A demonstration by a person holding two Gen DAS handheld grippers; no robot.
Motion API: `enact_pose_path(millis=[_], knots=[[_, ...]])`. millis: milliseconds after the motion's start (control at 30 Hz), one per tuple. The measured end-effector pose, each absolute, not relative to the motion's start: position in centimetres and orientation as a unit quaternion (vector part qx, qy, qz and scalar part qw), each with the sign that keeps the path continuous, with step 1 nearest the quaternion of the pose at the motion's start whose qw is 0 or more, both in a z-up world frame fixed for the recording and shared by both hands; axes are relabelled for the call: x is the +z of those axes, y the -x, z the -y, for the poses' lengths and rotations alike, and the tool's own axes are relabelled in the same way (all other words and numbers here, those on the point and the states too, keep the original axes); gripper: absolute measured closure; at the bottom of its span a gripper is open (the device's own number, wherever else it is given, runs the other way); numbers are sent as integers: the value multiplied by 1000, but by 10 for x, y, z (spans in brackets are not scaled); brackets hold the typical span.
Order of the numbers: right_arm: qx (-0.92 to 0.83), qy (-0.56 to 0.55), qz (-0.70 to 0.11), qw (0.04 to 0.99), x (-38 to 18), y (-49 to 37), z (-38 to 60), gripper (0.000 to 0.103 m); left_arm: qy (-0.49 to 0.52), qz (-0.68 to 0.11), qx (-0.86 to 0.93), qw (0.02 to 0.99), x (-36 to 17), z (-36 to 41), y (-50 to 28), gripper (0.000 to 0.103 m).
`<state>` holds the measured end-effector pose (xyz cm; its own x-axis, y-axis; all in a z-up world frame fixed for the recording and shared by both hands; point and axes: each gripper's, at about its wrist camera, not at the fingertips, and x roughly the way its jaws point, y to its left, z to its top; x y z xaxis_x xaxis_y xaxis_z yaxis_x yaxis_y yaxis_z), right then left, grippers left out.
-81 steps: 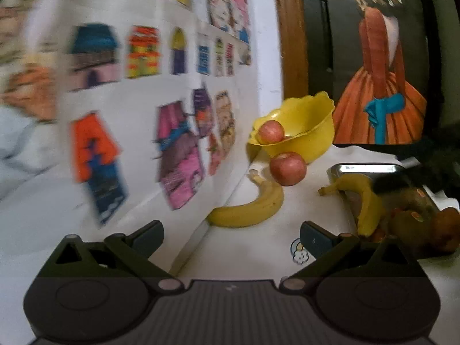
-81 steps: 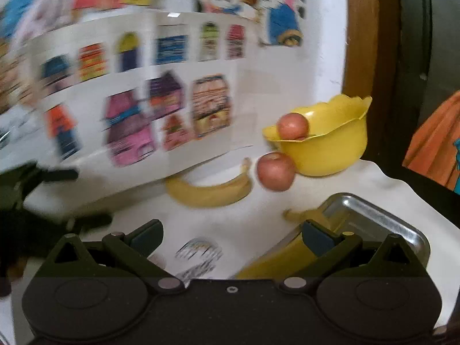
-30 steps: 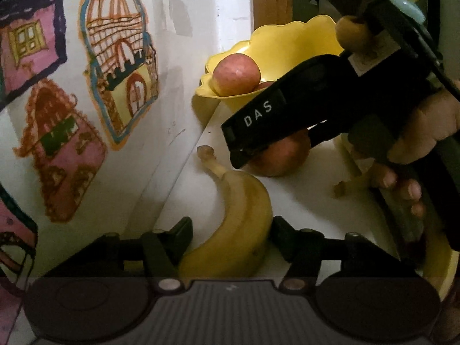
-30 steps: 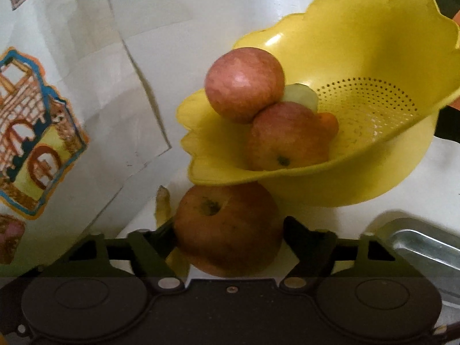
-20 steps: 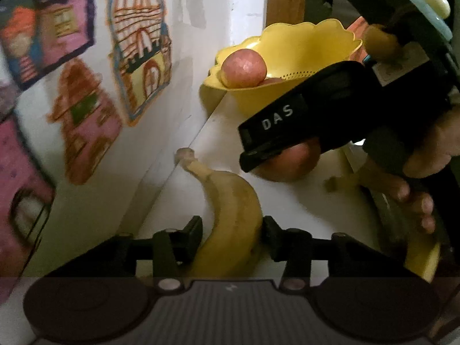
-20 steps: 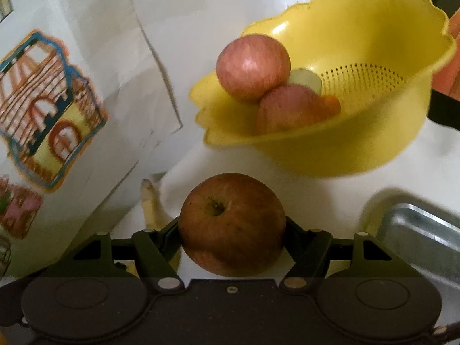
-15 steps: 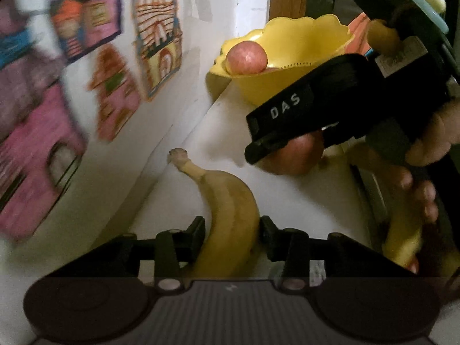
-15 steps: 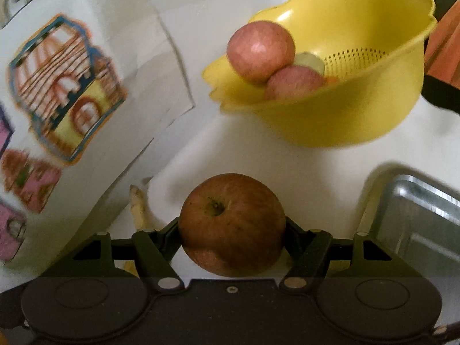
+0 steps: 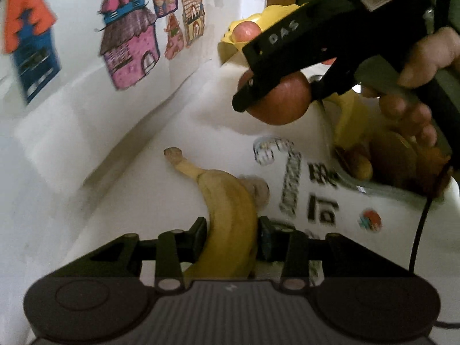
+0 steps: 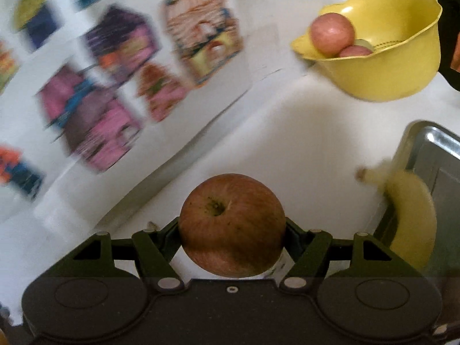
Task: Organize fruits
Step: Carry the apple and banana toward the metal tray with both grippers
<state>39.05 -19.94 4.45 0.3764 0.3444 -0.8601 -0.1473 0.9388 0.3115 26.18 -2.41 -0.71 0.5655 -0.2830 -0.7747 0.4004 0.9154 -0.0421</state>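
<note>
Yellow colander bowl (image 10: 382, 66), already holding two apples, sits upper right in the right wrist view, while the right gripper (image 10: 233, 244) pinches a red apple (image 10: 232, 228) at bottom centre, so that arm is nearer. The left gripper (image 9: 233, 237) clamps a banana (image 9: 227, 224) whose long axis runs up-frame. A second ago both fruits sat lower, close under the bowl; now they are lifted and drawn back.

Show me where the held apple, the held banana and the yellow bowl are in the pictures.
held apple (image 10: 232, 230), right wrist view, on its front skin below the stem pit.
held banana (image 9: 230, 212), left wrist view, on its middle.
yellow bowl (image 10: 382, 77), right wrist view, on its outer wall.
</note>
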Motion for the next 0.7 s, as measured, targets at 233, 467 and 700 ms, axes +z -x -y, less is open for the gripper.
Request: enact_pose_path(millis=[233,467,700], knots=[[178,-84,-534,823,77,-323,195,31,-69,-429,-201,878,-1,16,-223,62],[185,-83,-511,835,93,-260,212,31,-56,-436,-204,875,-1,19,-200,63],[178,-126,-522,824,78,-209,236,31,-15,-437,-210,875,3,16,-178,63]])
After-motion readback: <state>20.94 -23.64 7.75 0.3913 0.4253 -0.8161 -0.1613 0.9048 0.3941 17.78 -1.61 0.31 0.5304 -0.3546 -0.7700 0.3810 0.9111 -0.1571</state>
